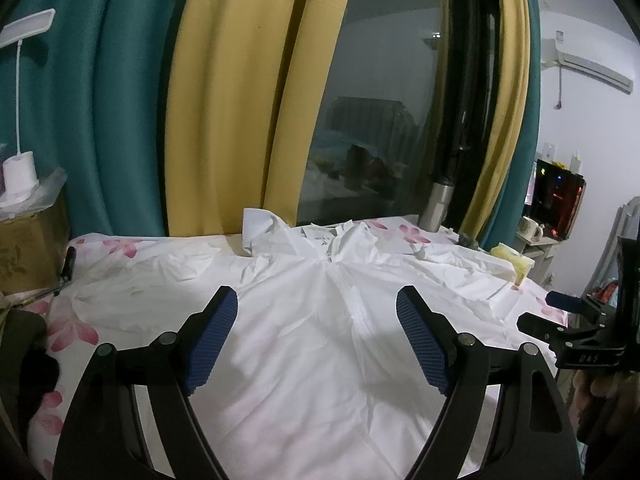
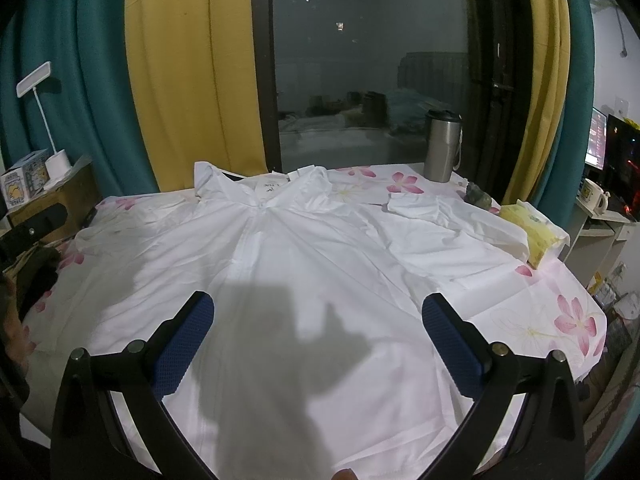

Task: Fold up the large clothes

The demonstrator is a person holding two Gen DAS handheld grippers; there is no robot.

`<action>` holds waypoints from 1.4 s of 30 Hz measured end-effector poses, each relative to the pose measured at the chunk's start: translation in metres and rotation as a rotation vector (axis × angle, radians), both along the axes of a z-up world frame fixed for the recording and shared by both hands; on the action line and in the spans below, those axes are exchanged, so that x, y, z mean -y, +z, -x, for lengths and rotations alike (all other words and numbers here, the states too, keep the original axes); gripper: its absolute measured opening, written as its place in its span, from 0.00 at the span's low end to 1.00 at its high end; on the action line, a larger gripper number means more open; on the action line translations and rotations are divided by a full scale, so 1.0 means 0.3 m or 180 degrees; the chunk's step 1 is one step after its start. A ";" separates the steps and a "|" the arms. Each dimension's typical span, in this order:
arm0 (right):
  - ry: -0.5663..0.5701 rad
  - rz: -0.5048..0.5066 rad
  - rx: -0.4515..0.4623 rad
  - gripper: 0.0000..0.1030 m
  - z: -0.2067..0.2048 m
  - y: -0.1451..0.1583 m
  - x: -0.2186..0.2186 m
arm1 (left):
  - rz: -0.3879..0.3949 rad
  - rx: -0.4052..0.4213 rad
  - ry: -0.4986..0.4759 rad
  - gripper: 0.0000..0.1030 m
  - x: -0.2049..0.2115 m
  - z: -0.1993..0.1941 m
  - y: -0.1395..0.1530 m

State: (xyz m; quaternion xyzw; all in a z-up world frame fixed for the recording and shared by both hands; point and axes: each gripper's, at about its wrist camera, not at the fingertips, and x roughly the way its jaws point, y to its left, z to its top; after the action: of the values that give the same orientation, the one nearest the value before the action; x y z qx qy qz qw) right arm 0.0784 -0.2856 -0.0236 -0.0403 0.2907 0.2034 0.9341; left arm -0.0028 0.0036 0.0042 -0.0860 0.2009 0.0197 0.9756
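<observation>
Left wrist view shows the left gripper (image 1: 316,336) hanging over a white shirt (image 1: 304,344) with its blue-padded jaws spread wide and nothing between them; the right gripper (image 1: 568,320) shows at the far right edge, seen side-on. In the right wrist view the right gripper (image 2: 318,340) is likewise spread wide and empty above the shirt (image 2: 312,248). The garment lies face up and mostly flat on a flower-print cloth (image 2: 532,320) that covers the table, collar (image 2: 264,188) toward the window, the placket running down the middle and one sleeve (image 2: 448,220) spread toward a yellow packet (image 2: 532,232). A steel tumbler (image 2: 442,146) stands beyond the collar, apart from the shirt. The fabric looks thin, light and limp, with soft creases, so it will likely sag and slide on the cloth rather than keep any shape. A pinch on a doubled edge, at a shoulder seam or the hem corner, should hold better than a single layer, and the cloth beneath could be caught along with it.
</observation>
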 end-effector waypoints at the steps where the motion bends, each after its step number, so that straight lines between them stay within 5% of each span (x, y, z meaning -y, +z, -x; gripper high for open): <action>1: -0.0002 -0.0004 0.0002 1.00 0.000 -0.001 0.002 | 0.0002 -0.0002 0.0006 0.82 -0.003 0.000 0.001; 32: -0.0025 -0.0038 -0.0001 1.00 0.004 -0.007 0.029 | -0.0025 -0.0012 0.0029 0.82 0.005 -0.012 0.009; 42: -0.0055 -0.0144 0.0029 1.00 -0.040 -0.016 0.069 | -0.0193 -0.0320 0.0025 0.82 0.042 -0.114 -0.007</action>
State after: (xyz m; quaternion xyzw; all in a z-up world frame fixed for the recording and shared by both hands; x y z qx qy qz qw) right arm 0.0905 -0.3065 -0.0284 -0.0176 0.2821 0.2017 0.9378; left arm 0.0316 -0.0091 0.0020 -0.0561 0.2487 0.0339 0.9664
